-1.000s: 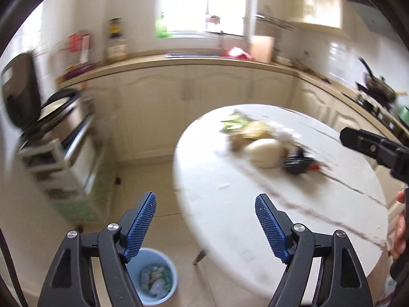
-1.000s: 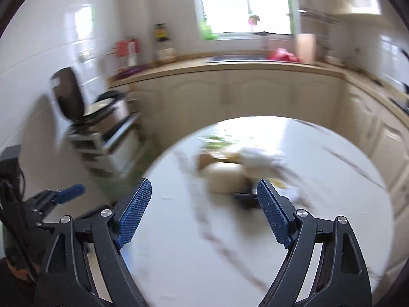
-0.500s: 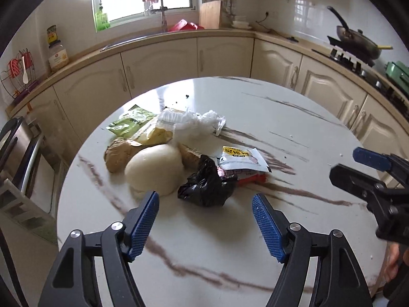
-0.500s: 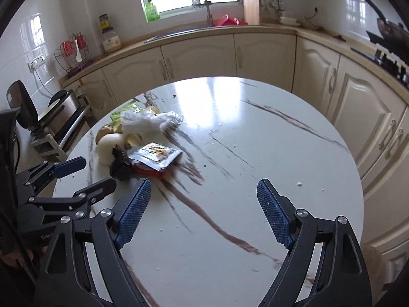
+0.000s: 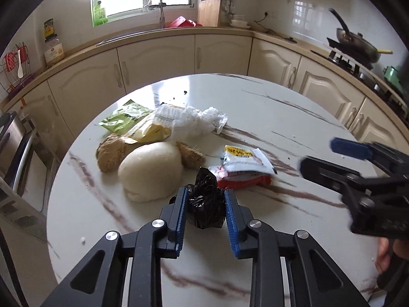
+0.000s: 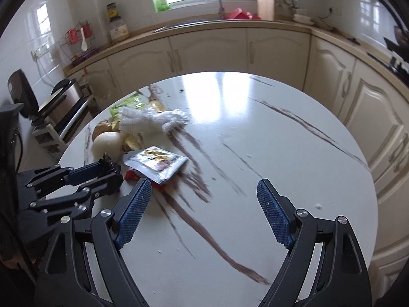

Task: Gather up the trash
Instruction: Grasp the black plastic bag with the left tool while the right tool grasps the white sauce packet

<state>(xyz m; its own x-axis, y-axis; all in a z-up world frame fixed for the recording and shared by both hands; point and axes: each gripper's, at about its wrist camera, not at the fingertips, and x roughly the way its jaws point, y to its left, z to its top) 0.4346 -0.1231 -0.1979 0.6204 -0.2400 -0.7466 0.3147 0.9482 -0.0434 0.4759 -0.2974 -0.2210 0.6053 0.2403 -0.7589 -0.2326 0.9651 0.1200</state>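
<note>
Black bag: we see a crumpled black plastic bag (image 5: 206,203) on the marbled round surface (image 5: 255,117), at the near edge of the trash pile.
Left hand-held gripper: left hand-held gripper (image 5: 206,215) has just been closing; blue pads (image 5: 181,220) now press both sides of the black plastic bag, clamped on it. We also see it at left in the right wrist view (image 6: 107,171).
Right hand-held gripper: right hand-held gripper (image 6: 202,209) has jaws wide apart, nothing between them, over bare surface just right of the pile. It also shows at the right edge of the left wrist view (image 5: 340,163), blurred.
Trash pile: white-and-red snack packet (image 5: 245,165) just beside the bag, to its right; pale round dough-like lump (image 5: 150,171) to its left, touching or nearly so, we cannot tell which; two brown lumps (image 5: 111,152) beside the dough; yellow wrapper (image 5: 150,130) and green wrapper (image 5: 124,120) behind; crumpled white paper towel (image 5: 196,120) at the back.
Background: cream cabinets (image 5: 158,64) beyond the surface, pan (image 5: 358,43) on the stove at right.
</note>
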